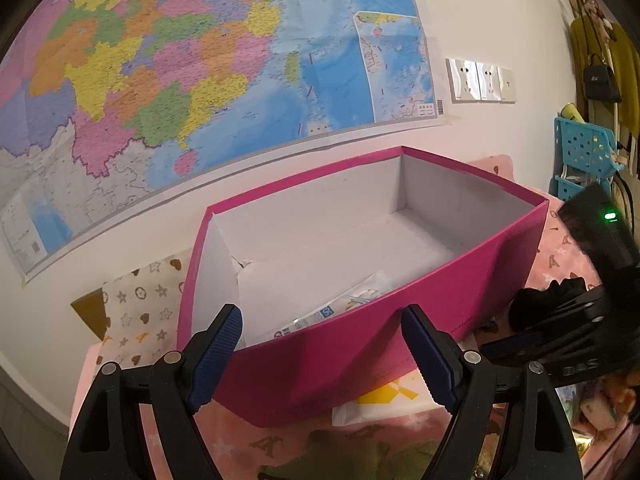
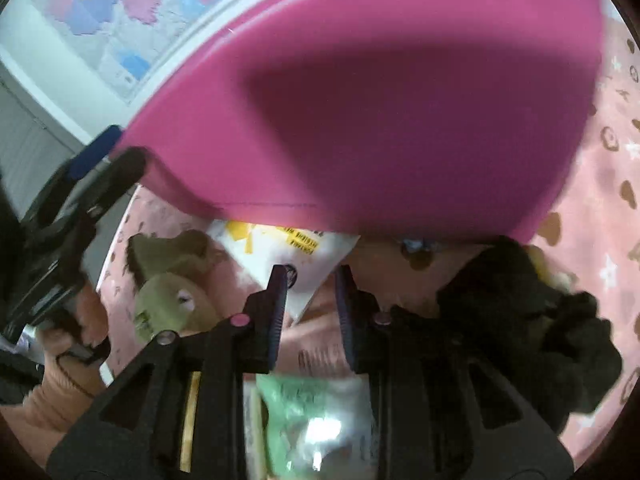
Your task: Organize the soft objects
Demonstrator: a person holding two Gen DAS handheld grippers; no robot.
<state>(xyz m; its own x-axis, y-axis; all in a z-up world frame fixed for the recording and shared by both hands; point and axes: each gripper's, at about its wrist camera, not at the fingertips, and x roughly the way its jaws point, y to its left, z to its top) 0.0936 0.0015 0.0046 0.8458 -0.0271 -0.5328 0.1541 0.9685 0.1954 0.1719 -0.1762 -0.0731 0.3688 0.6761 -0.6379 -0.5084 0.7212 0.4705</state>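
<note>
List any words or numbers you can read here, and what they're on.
"50", probably: blue label on the packet inside the pink box.
Wall map: place names too small.
Pink box's front: faint print, unreadable.
White packet in front of the box: black print on yellow, blurred.
Green packet: blurred.

The left gripper [image 1: 322,344] hovered wide open at the near wall of the pink box [image 1: 400,340]; the right gripper [image 2: 312,280], jaws narrowly parted and empty, pointed down beneath that wall.
</note>
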